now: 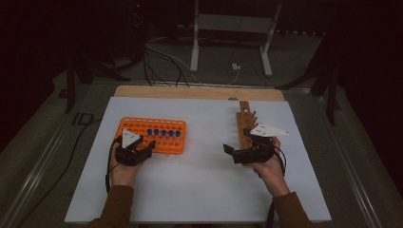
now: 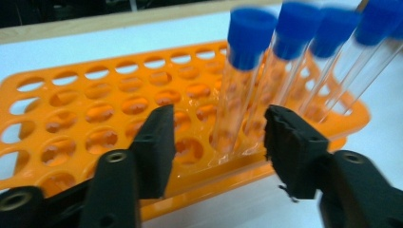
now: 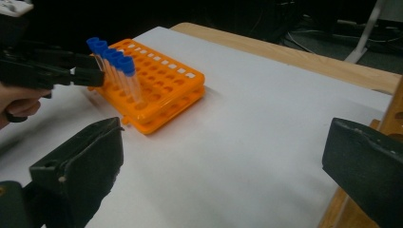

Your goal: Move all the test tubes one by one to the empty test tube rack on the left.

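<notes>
Left gripper (image 2: 216, 142): jaws part-open, pads clear of the glass; nearest tube stands between them.
Nearest tube (image 2: 240, 80): blue-capped, upright in the orange rack (image 2: 71, 118) (front row, first of five).
Rack position: at 9 o'clock on the white sheet (image 1: 199, 185) in the high view.
Right gripper (image 3: 223, 166): jaws wide, nothing between them.
Wooden rack (image 1: 244, 121): at 12 o'clock from the right gripper, just beside it.

White sheet (image 1: 199, 190) covering my counter, whose bare wooden edge (image 1: 199, 91) runs along its far side. Beyond, on the dark floor: a white metal stand (image 1: 231, 28), loose cables (image 1: 161, 59) and a small white plug (image 1: 235, 67).
</notes>
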`<state>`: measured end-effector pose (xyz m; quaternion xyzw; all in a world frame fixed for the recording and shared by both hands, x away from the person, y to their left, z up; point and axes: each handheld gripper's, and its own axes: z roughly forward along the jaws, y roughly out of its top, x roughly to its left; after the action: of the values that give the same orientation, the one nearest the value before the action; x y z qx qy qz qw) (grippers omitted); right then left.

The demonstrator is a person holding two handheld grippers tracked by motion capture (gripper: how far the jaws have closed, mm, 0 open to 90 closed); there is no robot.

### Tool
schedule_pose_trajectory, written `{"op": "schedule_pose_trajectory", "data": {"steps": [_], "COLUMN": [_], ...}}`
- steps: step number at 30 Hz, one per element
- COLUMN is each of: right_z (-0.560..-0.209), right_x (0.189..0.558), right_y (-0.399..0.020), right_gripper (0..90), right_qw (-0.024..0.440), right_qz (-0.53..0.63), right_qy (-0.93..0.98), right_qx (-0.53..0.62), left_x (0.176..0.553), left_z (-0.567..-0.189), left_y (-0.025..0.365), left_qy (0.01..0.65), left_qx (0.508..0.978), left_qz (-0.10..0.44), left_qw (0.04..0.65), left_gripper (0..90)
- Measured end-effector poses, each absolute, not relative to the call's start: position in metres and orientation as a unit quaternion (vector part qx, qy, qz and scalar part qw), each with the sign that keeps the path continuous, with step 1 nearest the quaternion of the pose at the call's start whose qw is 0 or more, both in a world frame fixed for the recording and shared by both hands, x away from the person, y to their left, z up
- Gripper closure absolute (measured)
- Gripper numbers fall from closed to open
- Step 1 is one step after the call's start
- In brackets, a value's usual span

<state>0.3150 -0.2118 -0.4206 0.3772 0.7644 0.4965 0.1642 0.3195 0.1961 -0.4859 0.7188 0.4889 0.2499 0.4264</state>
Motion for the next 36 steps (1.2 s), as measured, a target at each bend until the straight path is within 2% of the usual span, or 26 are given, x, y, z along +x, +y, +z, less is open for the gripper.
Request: {"op": "schedule_pose_trajectory", "data": {"steps": [7, 16, 22, 36], "right_z": [-0.419, -0.427, -0.433, -0.441], "right_x": [0.314, 0.305, 0.296, 0.28], "right_y": [-0.218, -0.23, -0.243, -0.267], "right_gripper": [0.4, 0.4, 0.4, 0.4], "right_qw": [0.169, 0.185, 0.196, 0.224], "right_qz": [0.502, 0.518, 0.53, 0.552], "right_qy": [0.758, 0.746, 0.733, 0.707], "right_qx": [0.38, 0.376, 0.379, 0.383], "left_x": [0.303, 0.275, 0.262, 0.251], "left_z": [-0.465, -0.443, -0.441, -0.446], "left_y": [0.208, 0.216, 0.22, 0.223], "left_qy": [0.487, 0.454, 0.44, 0.431], "left_qx": [0.689, 0.677, 0.684, 0.687], "left_qz": [0.255, 0.253, 0.263, 0.271], "left_qw": [0.472, 0.521, 0.519, 0.519], "left_gripper": [18.4, 3.1, 0.5, 0.4]}}
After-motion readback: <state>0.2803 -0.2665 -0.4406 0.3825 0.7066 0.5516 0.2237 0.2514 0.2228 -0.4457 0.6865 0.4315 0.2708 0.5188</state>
